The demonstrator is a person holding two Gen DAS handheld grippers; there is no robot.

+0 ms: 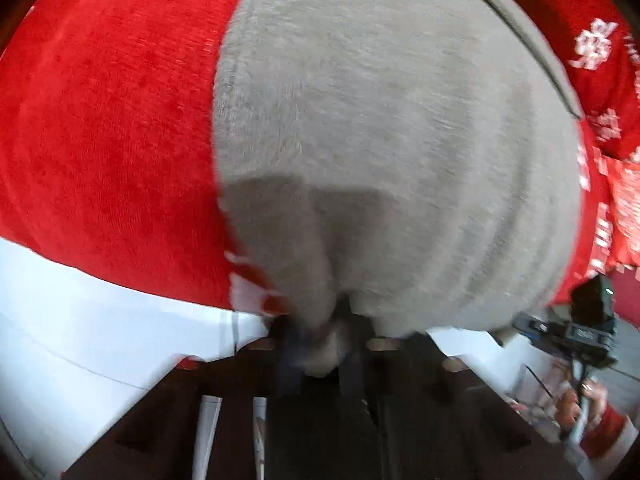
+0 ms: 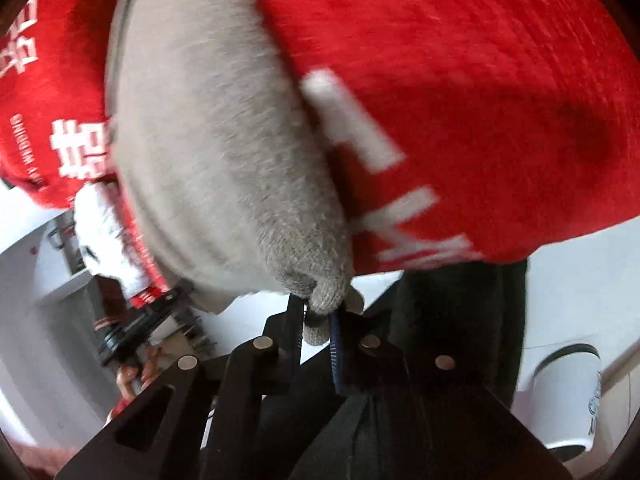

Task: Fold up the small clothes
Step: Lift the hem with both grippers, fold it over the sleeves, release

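A small grey knitted garment (image 1: 380, 140) lies over a red cloth with white lettering (image 1: 100, 140). My left gripper (image 1: 320, 344) is shut on a pinched corner of the grey knit at the bottom of the left wrist view. In the right wrist view the same grey garment (image 2: 208, 152) runs down to my right gripper (image 2: 318, 320), which is shut on another of its corners. The knit bulges out between the dark fingers (image 2: 294, 336). The far part of the garment is blurred.
The red cloth (image 2: 480, 100) covers a white surface (image 1: 80, 320). A white cup with a dark rim (image 2: 568, 396) stands at the lower right of the right wrist view. The other gripper and a hand show at the edge (image 1: 588, 344).
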